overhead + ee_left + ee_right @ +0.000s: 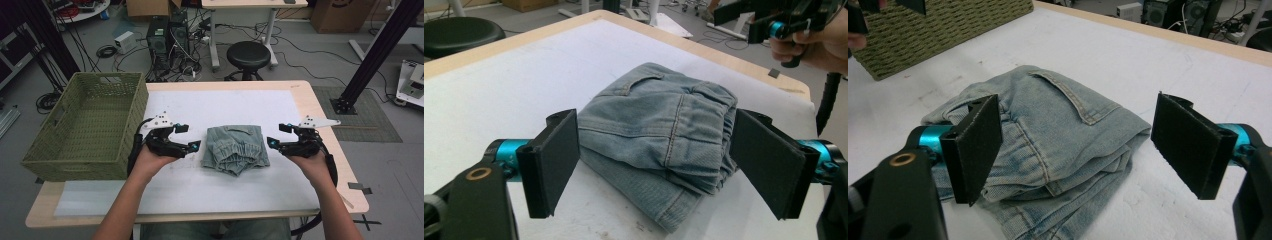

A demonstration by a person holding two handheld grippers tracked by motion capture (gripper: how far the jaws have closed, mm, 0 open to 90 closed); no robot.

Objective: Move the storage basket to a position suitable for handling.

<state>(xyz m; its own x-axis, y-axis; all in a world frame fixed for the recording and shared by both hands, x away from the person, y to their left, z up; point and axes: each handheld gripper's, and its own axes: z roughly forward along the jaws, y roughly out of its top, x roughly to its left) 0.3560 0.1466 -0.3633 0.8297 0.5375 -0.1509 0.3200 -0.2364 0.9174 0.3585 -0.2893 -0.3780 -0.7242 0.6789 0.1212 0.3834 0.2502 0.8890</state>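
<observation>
While both grippers [189, 137] [272, 135] gape wide, folded jeans [235, 148] between, basket [85, 125] left.

1. the high view sits above the person's side of the table [305, 100], looking forward and down; it takes in the whole tabletop and the floor beyond.
2. the left gripper view rides low on the left gripper [654, 165], close to the folded jeans [659, 135], facing across toward the right gripper [774, 20].
3. the right gripper view rides low on the right gripper [1073, 150], facing the other way toward the woven basket [943, 30].
4. all three views share the jeans and the white sheet [240, 107].
</observation>
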